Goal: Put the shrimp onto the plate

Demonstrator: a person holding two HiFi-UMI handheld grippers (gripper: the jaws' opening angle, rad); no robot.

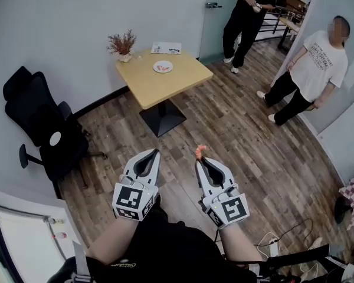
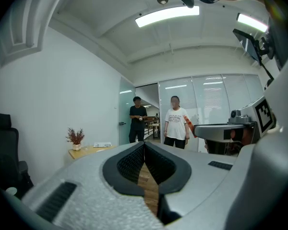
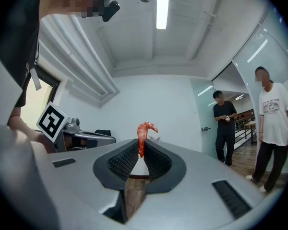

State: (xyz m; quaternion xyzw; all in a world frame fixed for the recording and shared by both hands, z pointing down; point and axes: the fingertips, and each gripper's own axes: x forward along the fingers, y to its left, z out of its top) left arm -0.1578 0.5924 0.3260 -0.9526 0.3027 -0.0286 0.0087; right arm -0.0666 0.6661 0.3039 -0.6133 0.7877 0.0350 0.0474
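Note:
My right gripper is shut on an orange shrimp, which sticks up past the jaw tips; in the right gripper view the shrimp curls above the closed gripper. My left gripper is shut with nothing in it, its jaws meeting in the left gripper view. Both are held in front of my body, well above the wooden floor. A white plate with something orange on it lies on the wooden table far ahead.
A potted dried plant and papers are also on the table. A black office chair stands at the left wall. Two people stand at the right, one near a door. Cables lie near my feet.

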